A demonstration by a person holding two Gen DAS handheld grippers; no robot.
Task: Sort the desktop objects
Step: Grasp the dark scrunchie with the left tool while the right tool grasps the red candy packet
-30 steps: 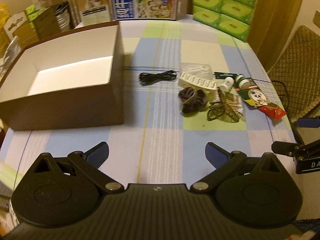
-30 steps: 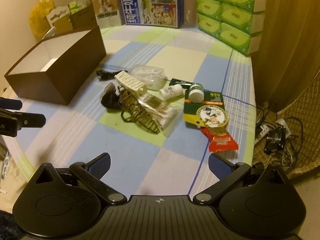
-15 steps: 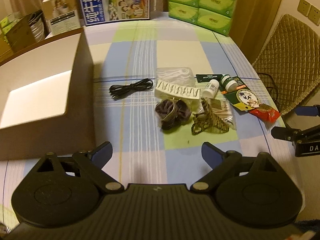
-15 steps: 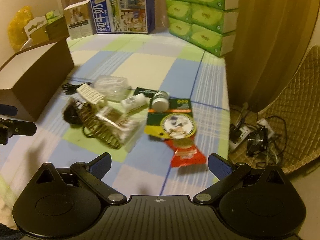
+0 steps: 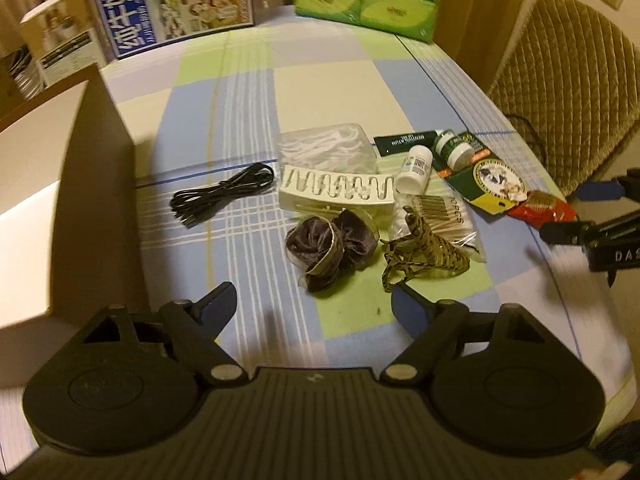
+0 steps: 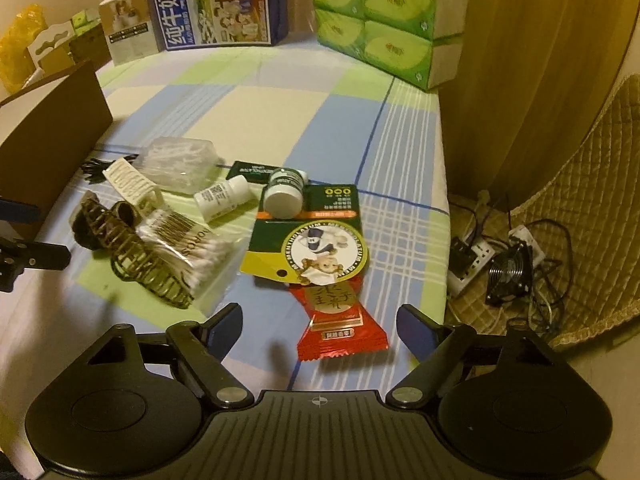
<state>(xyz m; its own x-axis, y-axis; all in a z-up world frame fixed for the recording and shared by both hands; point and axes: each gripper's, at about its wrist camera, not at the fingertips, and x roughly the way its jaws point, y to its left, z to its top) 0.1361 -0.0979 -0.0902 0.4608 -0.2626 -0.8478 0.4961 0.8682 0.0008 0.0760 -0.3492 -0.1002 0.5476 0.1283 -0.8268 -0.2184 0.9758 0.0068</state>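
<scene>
A pile of small items lies on the checked tablecloth: a black cable (image 5: 224,192), a cream hair claw (image 5: 336,190), a brown scrunchie (image 5: 328,248), a leopard hair claw (image 5: 428,252), a cotton swab pack (image 6: 184,248), a white bottle (image 6: 222,200), a green jar (image 6: 284,196), a green card (image 6: 316,240) and a red snack packet (image 6: 340,320). My left gripper (image 5: 314,304) is open and empty, just short of the scrunchie. My right gripper (image 6: 320,326) is open and empty, its fingers either side of the red packet.
A brown open box (image 5: 48,184) stands at the left. A milk carton box (image 6: 220,4) and stacked green tissue packs (image 6: 384,20) line the far edge. A chair (image 5: 568,80) and floor cables (image 6: 512,256) lie past the table's right edge.
Both grippers have moved forward and closer to the pile. The left one has swung right, away from the box. The right one now has the red packet between its fingers.
</scene>
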